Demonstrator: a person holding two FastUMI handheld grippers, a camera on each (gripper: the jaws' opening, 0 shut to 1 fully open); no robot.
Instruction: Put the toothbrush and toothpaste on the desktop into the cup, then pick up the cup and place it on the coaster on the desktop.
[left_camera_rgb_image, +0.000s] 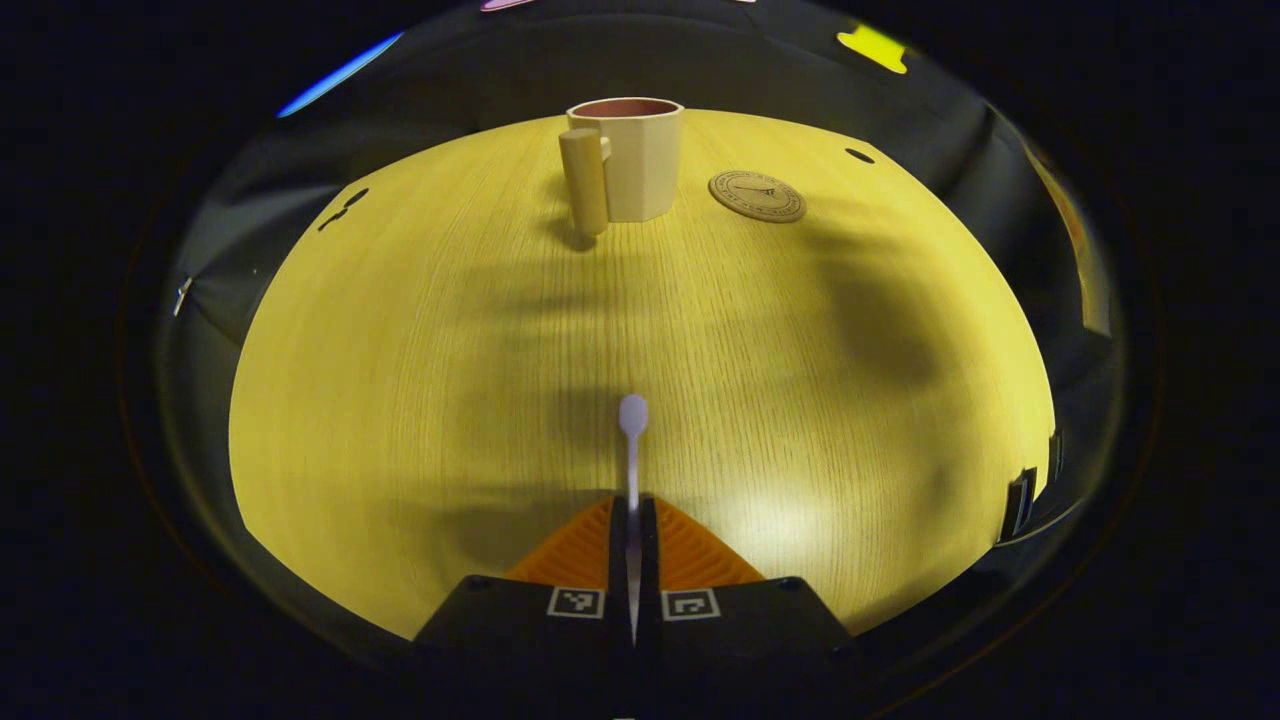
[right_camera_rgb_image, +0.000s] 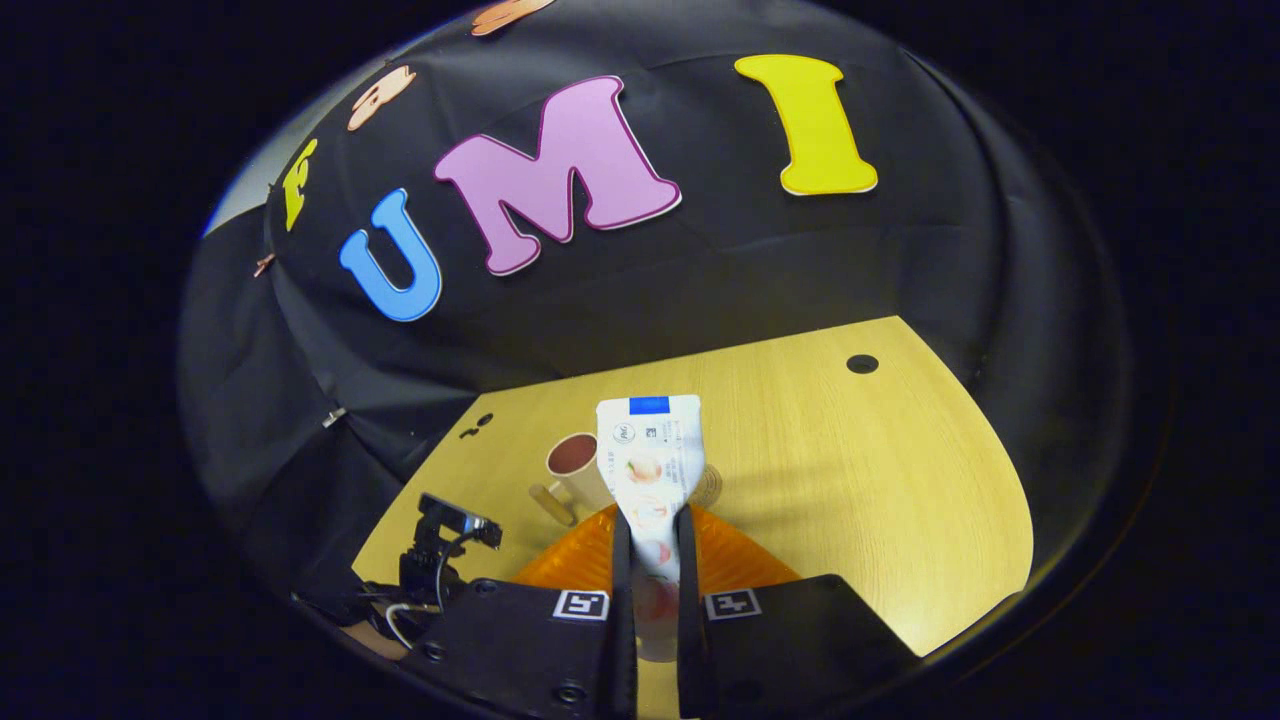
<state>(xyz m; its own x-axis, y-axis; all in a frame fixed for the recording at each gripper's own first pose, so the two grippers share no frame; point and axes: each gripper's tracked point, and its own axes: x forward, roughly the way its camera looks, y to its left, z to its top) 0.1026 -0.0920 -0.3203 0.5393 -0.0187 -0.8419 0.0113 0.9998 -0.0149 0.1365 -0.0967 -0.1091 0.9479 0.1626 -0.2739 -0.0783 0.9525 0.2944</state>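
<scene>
Two tools are loaded as I read it. Largest first: the pale yellow wood-grain desk (left_camera_rgb_image: 420, 380) spreads under both. On its far side, in the left gripper view, stands the cream faceted cup with a thick cylindrical handle and reddish inside (left_camera_rgb_image: 636, 160), upright, handle turned toward my left tongs (left_camera_rgb_image: 633, 520). Just beside the cup, apart from it, lies the round tan cork coaster (left_camera_rgb_image: 757, 195).

In the right gripper view my right tongs (right_camera_rgb_image: 655, 545) are clamped on the white flat toothpaste tube with a blue band at its crimped end (right_camera_rgb_image: 650, 460); it sticks up from between the fingers, held above the desk, with the cup beyond it.

My left tongs are closed on the thin white toothbrush (left_camera_rgb_image: 632, 440), its rounded end pointing straight ahead toward the cup, well short of it.
</scene>
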